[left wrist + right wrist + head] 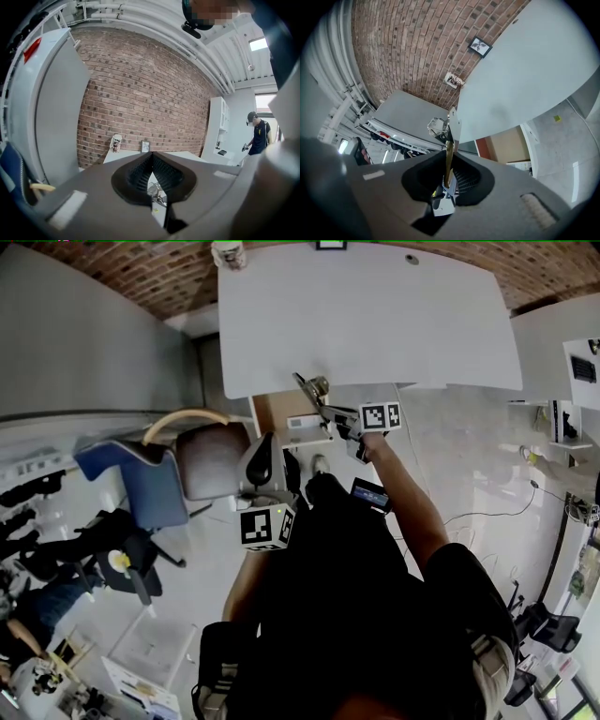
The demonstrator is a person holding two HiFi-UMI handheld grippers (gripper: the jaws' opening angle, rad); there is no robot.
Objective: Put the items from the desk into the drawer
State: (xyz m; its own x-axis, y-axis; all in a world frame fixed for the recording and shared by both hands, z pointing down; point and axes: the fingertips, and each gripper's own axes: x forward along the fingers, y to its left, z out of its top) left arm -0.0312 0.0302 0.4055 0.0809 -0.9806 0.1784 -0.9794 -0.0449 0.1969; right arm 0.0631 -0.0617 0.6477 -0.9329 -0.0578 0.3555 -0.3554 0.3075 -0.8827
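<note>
In the head view my right gripper (339, 420) reaches toward the front edge of the white desk (375, 324). It is shut on a thin metal tool (312, 390) with a brownish handle. The right gripper view shows that tool (451, 131) standing up out of the right gripper (449, 161), its metal head against the desk's edge (525, 70). Just below is the open drawer (279, 409) with a white box (306, 425) inside. My left gripper (265, 448) hangs lower left, jaws shut and empty (151, 157). A patterned cup (228, 253) and a small picture frame (330, 245) stand at the desk's far edge.
A blue chair (141, 479) and a brown padded seat (211, 460) stand left of the drawer. A grey partition (84, 334) runs along the left. Another white table (553, 343) is at the right. A person (257, 133) stands far off by white shelving.
</note>
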